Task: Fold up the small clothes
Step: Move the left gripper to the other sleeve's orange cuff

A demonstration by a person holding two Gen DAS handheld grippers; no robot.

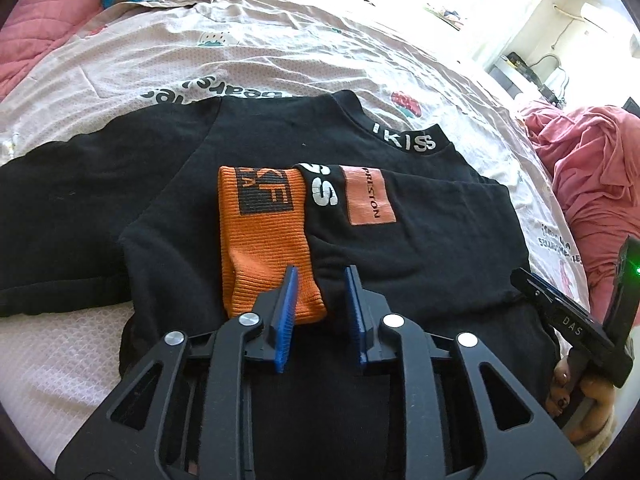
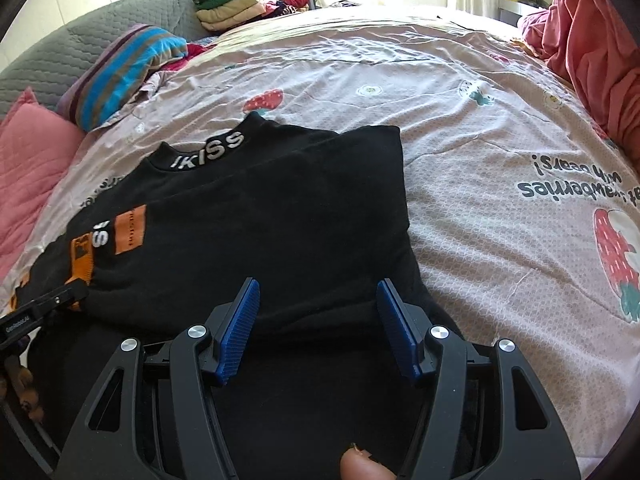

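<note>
Blue ribbed fingers of the left gripper stand a narrow gap apart above the orange cuff, the left pad over its near edge; nothing is pinched between them. The right gripper holds its two pads wider, hovering over the near hem of the black sweatshirt with only cloth below and nothing gripped. Its body shows at the right edge of the left view, lettered "DAS", with a green light beside it. A fingertip pokes in at the bottom of the right view.

One sweatshirt lies on the bedspread, partly folded, with one sleeve doubled across the chest. Its collar reads "IKISS"; an orange patch reads "PRESTON", its first letters hard to make out; the cuff's black square label is illegible, and a large white "S" sits between them.

Beyond, the bedspread print reads "strawberries with bears!" upside down, its start cut off. Farther off are a striped pillow and a stack of folded clothes.
</note>
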